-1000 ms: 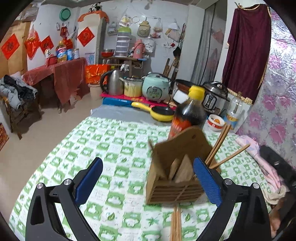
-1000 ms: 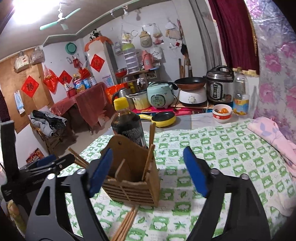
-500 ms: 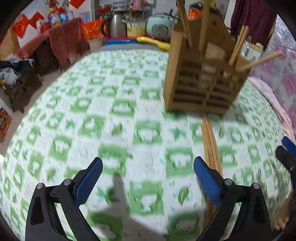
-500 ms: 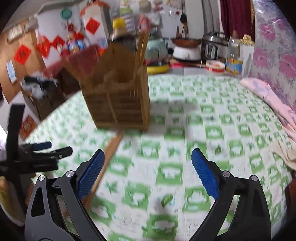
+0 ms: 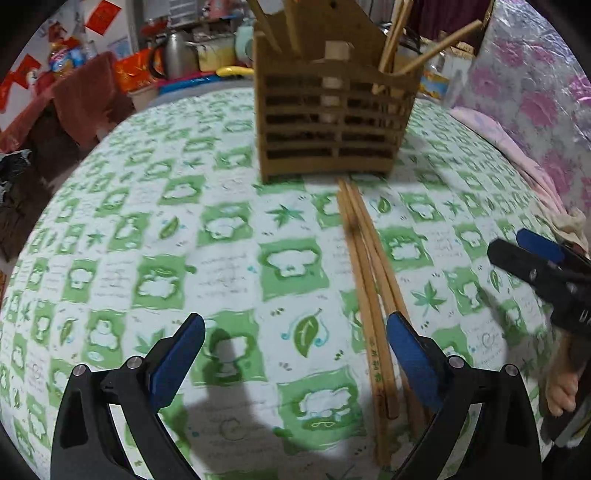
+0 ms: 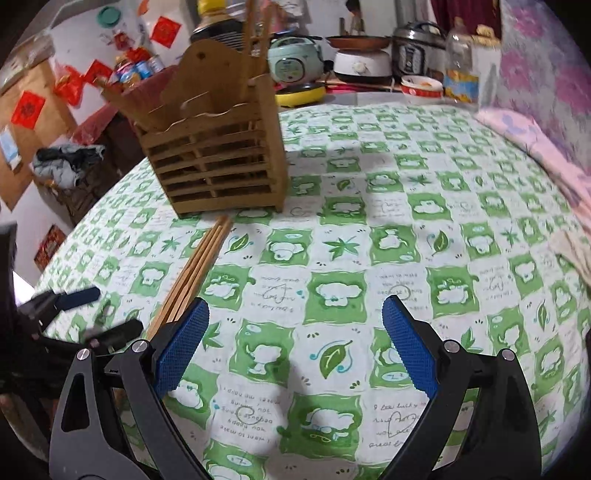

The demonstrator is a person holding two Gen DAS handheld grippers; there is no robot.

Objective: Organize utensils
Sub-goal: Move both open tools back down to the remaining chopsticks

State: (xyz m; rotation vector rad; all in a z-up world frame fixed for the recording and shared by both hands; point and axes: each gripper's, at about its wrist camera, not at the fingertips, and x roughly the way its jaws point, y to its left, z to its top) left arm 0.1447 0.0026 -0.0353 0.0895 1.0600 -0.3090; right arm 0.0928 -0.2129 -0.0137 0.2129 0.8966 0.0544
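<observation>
Several chopsticks (image 5: 369,280) lie bundled on our green-checked tablecloth (image 6: 369,229), tips just before the wooden holder (image 5: 328,122) — both our left gripper (image 5: 295,354) and right gripper (image 6: 295,347) gape empty above.

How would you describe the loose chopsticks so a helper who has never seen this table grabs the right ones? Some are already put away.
On the green-and-white patterned tablecloth stands a slatted wooden utensil holder. Right in front of its base, a bundle of wooden chopsticks lies flat on the cloth, running toward the left gripper. Unlike the chopsticks standing upright in the holder, these lie down, side by side.
</observation>
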